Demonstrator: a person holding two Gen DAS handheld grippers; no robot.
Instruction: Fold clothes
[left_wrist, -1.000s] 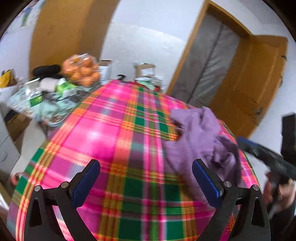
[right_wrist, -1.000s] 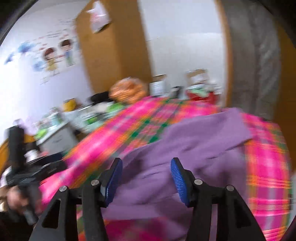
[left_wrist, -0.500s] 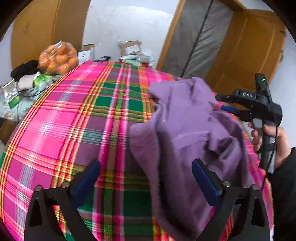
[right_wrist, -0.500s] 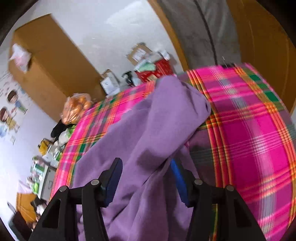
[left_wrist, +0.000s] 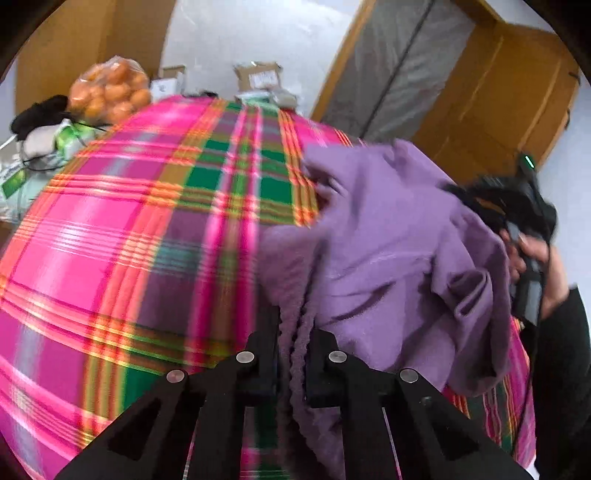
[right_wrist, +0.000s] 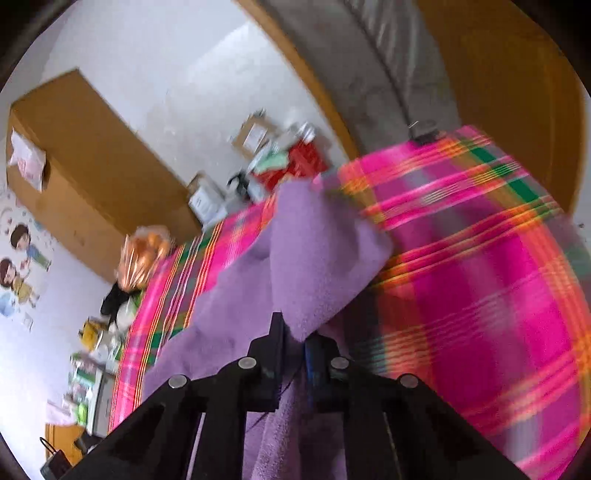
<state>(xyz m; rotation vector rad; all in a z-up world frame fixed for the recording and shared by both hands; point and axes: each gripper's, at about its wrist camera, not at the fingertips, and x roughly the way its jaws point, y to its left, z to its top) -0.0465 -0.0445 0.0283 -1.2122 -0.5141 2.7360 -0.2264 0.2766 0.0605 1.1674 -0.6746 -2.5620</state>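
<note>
Both grippers are closing their jaws on the purple fleece garment (left_wrist: 388, 251), the left gripper (left_wrist: 293, 354) on a bunched edge, the right gripper (right_wrist: 295, 343) on a corner. It lies crumpled on the plaid-covered counter (left_wrist: 147, 229); next, I'd say, pull it flat toward the open left side, clear of the right edge

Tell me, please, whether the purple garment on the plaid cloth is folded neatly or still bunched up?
Bunched up. The purple garment lies in loose creases, with both grippers' jaws closing on its edges.
</note>
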